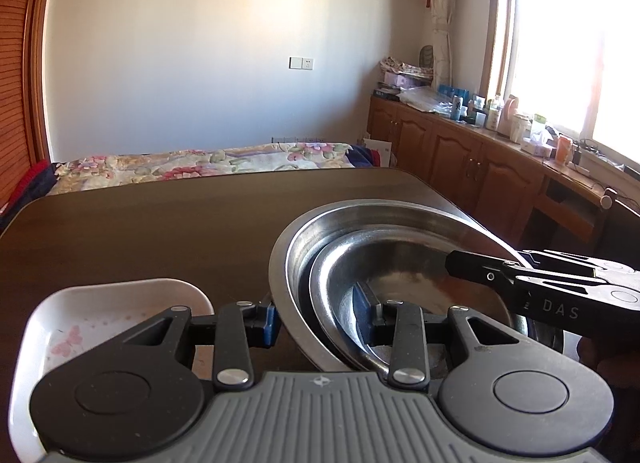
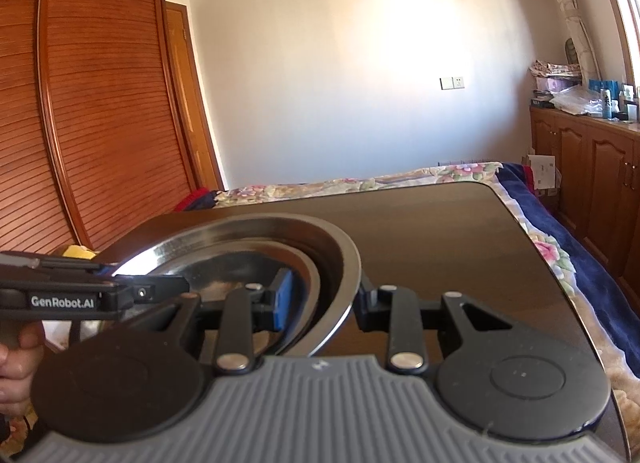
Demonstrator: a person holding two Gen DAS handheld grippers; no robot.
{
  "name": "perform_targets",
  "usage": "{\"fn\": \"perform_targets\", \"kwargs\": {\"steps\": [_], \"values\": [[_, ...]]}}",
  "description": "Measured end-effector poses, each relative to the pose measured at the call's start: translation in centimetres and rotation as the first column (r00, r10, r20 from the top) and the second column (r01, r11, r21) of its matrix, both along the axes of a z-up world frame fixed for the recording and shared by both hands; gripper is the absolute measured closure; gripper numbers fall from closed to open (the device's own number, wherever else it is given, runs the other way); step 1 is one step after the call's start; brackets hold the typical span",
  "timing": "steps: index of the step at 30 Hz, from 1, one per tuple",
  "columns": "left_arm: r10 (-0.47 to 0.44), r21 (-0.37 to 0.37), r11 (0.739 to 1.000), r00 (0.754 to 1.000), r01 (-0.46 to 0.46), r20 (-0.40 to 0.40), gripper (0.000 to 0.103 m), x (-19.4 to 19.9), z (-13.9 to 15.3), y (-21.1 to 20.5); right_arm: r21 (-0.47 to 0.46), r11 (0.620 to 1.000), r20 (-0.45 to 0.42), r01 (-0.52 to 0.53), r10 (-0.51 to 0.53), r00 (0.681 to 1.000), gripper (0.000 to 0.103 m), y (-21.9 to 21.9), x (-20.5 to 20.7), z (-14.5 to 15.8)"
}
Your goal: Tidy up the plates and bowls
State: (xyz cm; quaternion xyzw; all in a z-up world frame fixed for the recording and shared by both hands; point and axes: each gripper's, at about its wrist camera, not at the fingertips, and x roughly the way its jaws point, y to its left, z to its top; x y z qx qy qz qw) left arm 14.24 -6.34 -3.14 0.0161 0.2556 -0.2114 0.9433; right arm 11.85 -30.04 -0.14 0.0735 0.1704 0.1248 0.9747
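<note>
On the dark wooden table (image 1: 140, 231) sits a stack of two round stainless steel plates, and both grippers are on it at once! From the left wrist camera, the left gripper (image 1: 322, 323) straddles the near-left rim of the large outer steel plate (image 1: 288, 263): one blue-padded finger outside, the other inside, over the smaller steel plate (image 1: 404, 283) nested within. Its jaws stand fairly narrow around both rims, though whether the pads actually press the metal I cannot tell. Just left of it lies a white rectangular dish with pink flower print (image 1: 80, 327). Over on the right wrist camera, the right gripper (image 2: 322, 303) brackets the opposite rim the same way, one finger inside the large plate, one outside, gap narrow, contact unclear
</note>
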Motion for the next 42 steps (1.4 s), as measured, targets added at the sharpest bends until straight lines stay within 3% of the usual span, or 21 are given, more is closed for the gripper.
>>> {"fn": "perform_targets", "kwargs": {"steps": [12, 24, 42], "values": [[0.009, -0.016, 1.000, 0.999, -0.009, 0.042, 0.065, -0.3, 2.4, 1.0, -0.015, 1.000, 0.035, -0.015, 0.016, 0.999, 0.069, 0.9, 0.2, 1.8], [0.048, -0.026, 0.999, 0.995, -0.045, 0.089, 0.065, -1.8, 5.3, 4.9, -0.013, 0.997, 0.065, -0.070, 0.070, 0.995, 0.069, 3.9, 0.0, 3.9], [0.204, -0.021, 0.979, 0.978, -0.203, 0.052, 0.065, -3.2, 3.9, 13.1, -0.043, 0.970, 0.008, -0.238, 0.238, 0.971, 0.069, 12.1, 1.0, 3.1]]}}
